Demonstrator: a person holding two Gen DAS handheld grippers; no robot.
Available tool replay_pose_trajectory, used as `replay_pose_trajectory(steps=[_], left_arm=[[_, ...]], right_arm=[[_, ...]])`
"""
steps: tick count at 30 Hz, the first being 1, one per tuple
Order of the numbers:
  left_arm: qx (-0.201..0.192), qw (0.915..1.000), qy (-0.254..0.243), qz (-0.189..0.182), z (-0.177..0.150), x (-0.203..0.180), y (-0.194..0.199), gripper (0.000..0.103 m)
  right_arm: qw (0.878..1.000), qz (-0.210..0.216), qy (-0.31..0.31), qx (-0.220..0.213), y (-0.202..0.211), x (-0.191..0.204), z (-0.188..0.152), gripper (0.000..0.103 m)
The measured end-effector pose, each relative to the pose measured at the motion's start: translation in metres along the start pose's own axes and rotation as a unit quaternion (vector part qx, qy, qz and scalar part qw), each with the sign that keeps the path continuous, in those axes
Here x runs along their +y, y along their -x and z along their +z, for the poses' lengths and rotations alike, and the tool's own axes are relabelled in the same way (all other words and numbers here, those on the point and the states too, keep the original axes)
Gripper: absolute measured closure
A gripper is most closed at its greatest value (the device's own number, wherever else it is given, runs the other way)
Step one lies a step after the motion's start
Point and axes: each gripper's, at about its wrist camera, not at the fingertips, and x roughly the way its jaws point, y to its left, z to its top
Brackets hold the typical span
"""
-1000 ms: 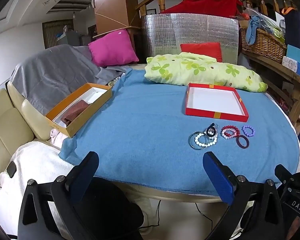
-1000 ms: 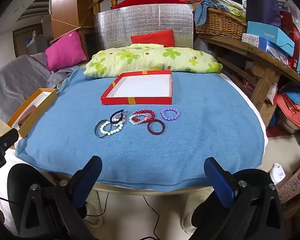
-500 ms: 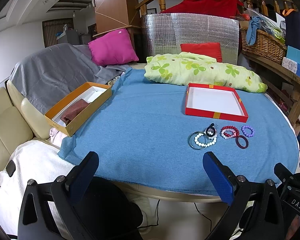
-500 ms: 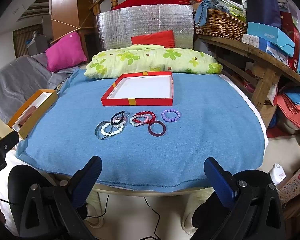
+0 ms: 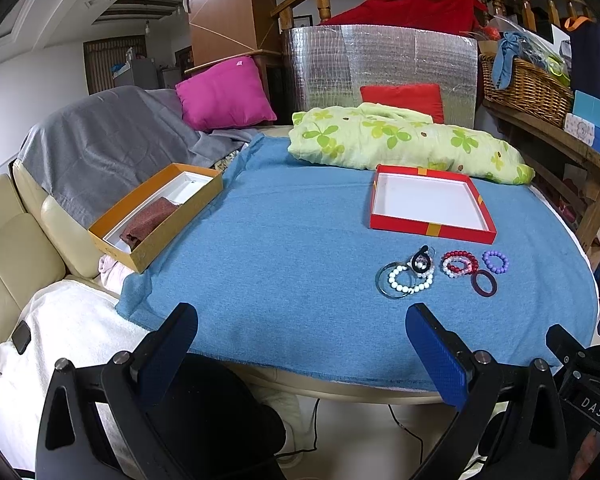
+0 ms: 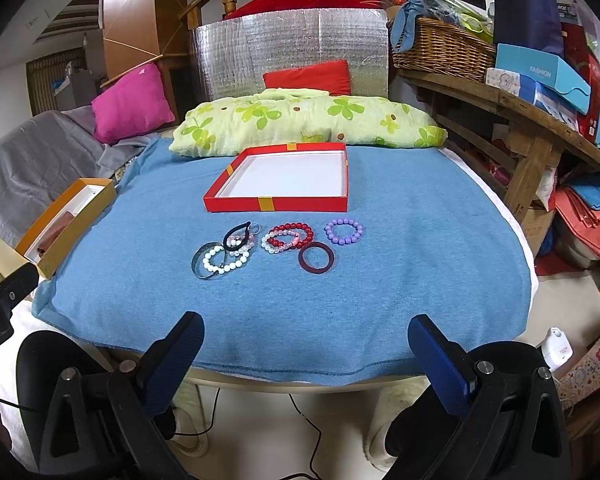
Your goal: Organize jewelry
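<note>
Both grippers hang wide open and hold nothing at the near edge of a round table: the left gripper (image 5: 300,340) and the right gripper (image 6: 306,344) each show blue pads spread apart over the table's near rim, short of the jewelry. A blue cloth (image 6: 400,272) covers the table. On it, past the grippers, the jewelry lies in a loose row: at the left a grey bangle (image 6: 199,266) overlapped by a white bead bracelet (image 6: 225,261), with a black loop (image 6: 238,234) just beyond; in the middle a red bead bracelet (image 6: 298,229) tangled with a pale pink one (image 6: 278,243); a dark red ring (image 6: 316,257) sits nearest; a purple bead bracelet (image 6: 343,231) lies at the right. Just beyond the row sits a shallow red tray (image 6: 276,203) with a white floor, holding nothing. At the far left edge of the cloth rests an orange box (image 5: 156,216) with a brown cloth (image 5: 150,220) inside. A green floral pillow (image 6: 308,120) lies at the table's far side.
</note>
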Motion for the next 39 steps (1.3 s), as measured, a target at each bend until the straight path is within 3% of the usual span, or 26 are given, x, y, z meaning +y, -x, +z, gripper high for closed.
replay_pose_trajectory(steps=[15, 19, 25, 31, 34, 39], left_arm=[[0.018, 0.9998, -0.009, 0.001, -0.002, -0.007, -0.017, 0.000], [0.019, 0.9998, -0.009, 0.001, 0.000, -0.010, -0.023, 0.000], [0.045, 0.9974, -0.033, -0.046, 0.002, -0.020, -0.056, 0.000], [0.059, 0.9944, -0.023, -0.084, 0.005, -0.020, -0.110, 0.000], [0.088, 0.9916, -0.024, -0.092, 0.005, -0.026, -0.143, 0.000], [0.121, 0.9880, -0.026, -0.092, 0.006, -0.035, -0.190, 0.000]], right_arm=[[1.000, -0.005, -0.005, 0.000, -0.015, -0.007, 0.001, 0.000], [1.000, -0.004, -0.021, 0.017, -0.025, -0.015, 0.004, 0.000], [1.000, -0.005, -0.020, 0.021, -0.041, -0.025, 0.008, 0.000], [1.000, -0.002, -0.015, 0.017, -0.080, -0.047, 0.018, 0.001], [1.000, 0.013, -0.010, 0.018, -0.106, -0.048, 0.028, 0.009], [0.997, 0.035, 0.009, 0.062, -0.161, -0.041, 0.039, 0.037]])
